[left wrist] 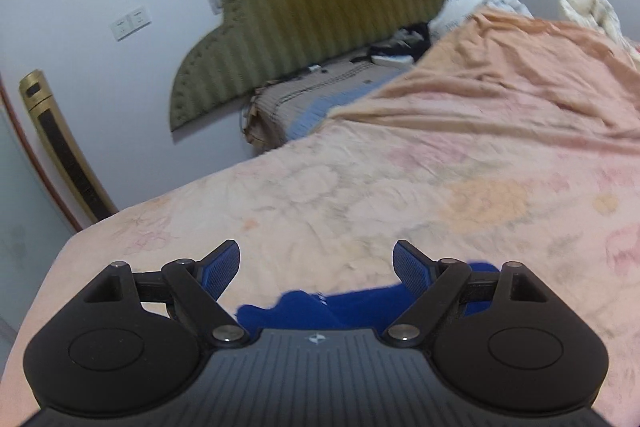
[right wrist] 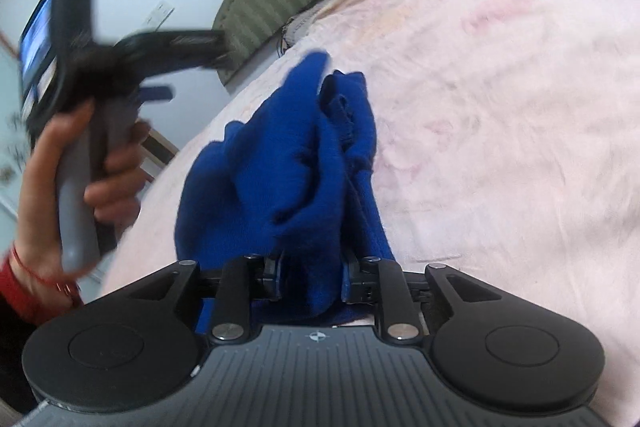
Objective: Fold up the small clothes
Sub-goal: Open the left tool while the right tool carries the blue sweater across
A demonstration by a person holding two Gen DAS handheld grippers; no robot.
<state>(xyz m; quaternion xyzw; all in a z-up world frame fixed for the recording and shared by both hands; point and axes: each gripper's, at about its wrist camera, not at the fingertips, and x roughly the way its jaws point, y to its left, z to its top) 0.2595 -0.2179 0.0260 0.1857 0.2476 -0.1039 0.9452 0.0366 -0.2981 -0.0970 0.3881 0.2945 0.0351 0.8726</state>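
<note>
A dark blue knitted garment (right wrist: pixel 280 167) lies bunched on the pink bedsheet (right wrist: pixel 500 107). In the right wrist view a thick fold of it runs between the fingers of my right gripper (right wrist: pixel 312 279), whose jaws stand partly apart around the cloth. My left gripper (left wrist: pixel 316 259) is wide open with nothing between its blue pads; the edge of the blue garment (left wrist: pixel 320 307) shows just under it. The right wrist view also catches the left gripper (right wrist: pixel 196 67), blurred and raised off the bed's left edge, held by a hand (right wrist: pixel 108 179).
An olive padded headboard (left wrist: pixel 332 11) leans on the wall. A rumpled orange blanket (left wrist: pixel 500 79) covers the far right of the bed, with dark oddments (left wrist: pixel 396 47) and a striped pad (left wrist: pixel 320 91) near the headboard. A gold tower unit (left wrist: pixel 56 143) stands left of the bed.
</note>
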